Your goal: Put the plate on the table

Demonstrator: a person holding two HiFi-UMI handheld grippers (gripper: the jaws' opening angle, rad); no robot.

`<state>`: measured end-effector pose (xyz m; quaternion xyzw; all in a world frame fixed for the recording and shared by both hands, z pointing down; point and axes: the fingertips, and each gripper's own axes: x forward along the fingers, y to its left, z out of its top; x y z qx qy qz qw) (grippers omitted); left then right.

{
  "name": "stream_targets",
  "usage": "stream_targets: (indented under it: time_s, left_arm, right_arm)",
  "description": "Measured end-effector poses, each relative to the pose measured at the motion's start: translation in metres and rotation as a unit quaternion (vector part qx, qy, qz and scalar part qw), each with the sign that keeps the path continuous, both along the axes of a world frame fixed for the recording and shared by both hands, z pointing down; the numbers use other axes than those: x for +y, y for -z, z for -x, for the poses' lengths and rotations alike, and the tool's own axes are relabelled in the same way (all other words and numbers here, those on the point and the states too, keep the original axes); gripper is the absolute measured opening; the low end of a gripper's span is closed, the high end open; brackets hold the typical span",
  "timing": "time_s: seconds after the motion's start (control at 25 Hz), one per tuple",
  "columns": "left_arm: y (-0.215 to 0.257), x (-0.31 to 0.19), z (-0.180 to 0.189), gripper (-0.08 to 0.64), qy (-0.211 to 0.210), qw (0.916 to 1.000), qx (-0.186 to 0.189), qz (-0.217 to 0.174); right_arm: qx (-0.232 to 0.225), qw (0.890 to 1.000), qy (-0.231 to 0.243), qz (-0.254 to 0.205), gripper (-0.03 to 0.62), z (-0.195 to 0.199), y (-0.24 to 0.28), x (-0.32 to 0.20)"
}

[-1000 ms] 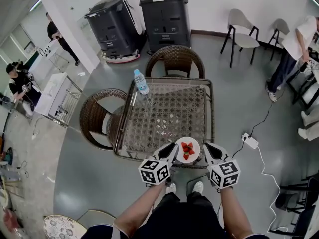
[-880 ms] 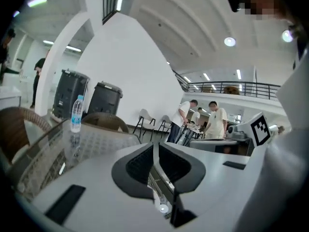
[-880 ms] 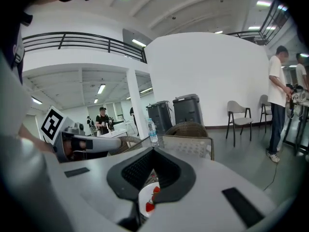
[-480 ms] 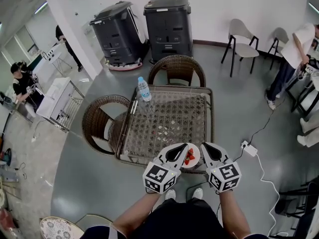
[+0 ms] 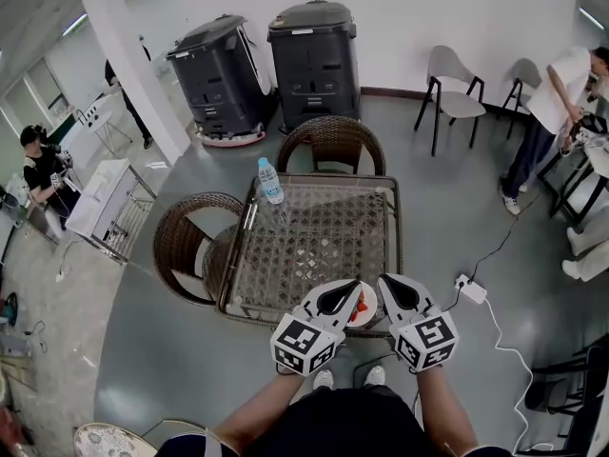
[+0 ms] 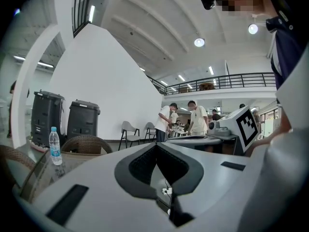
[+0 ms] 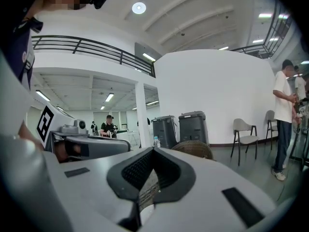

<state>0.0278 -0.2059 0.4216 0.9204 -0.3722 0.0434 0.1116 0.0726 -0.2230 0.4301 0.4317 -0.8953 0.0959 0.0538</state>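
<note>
A white plate [image 5: 364,306] with red strawberries sits at the near edge of the wicker table [image 5: 324,222], mostly hidden under my grippers. My left gripper [image 5: 350,293] lies over the plate's left side with its jaws shut on the rim. My right gripper [image 5: 387,288] meets the plate's right edge, also shut on the rim. In the right gripper view a white strip of plate [image 7: 146,210] shows low in the slit between the jaws. In the left gripper view the gripper [image 6: 157,148] shows only a thin slit.
A water bottle [image 5: 269,181] stands at the table's far left corner. Wicker chairs stand behind [image 5: 330,141] and left [image 5: 186,241] of the table. Two dark bins [image 5: 314,46] are by the wall. A power strip [image 5: 473,291] and cable lie on the floor at right. People stand at both sides.
The left gripper moved in from beside the plate, over its left edge, and its jaws closed. The right gripper came closer to the plate's right edge.
</note>
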Motion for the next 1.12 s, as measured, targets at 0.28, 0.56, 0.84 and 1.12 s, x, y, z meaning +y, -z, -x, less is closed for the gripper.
stream_targets:
  time_s: [0.28, 0.56, 0.84, 1.12]
  left_arm:
    - [-0.0012, 0.0008, 0.0003, 0.008, -0.005, 1.0000, 0.002, 0.006]
    - [0.0000, 0.0008, -0.0029, 0.008, -0.010, 0.9999, 0.004, 0.009]
    - [-0.0031, 0.0043, -0.0086, 0.008, -0.013, 0.9999, 0.003, 0.009]
    - [-0.0010, 0.0055, -0.0061, 0.008, -0.014, 0.9999, 0.002, 0.008]
  right_arm:
    - [0.000, 1.000, 0.000, -0.004, 0.005, 0.0024, 0.0030, 0.0009]
    - [-0.002, 1.000, -0.001, -0.008, 0.005, 0.0012, 0.0067, 0.0011]
    - [-0.003, 1.000, 0.001, -0.014, 0.005, -0.0005, 0.0069, 0.0040]
    - [-0.002, 1.000, 0.000, -0.016, 0.005, 0.0022, 0.0090, 0.0053]
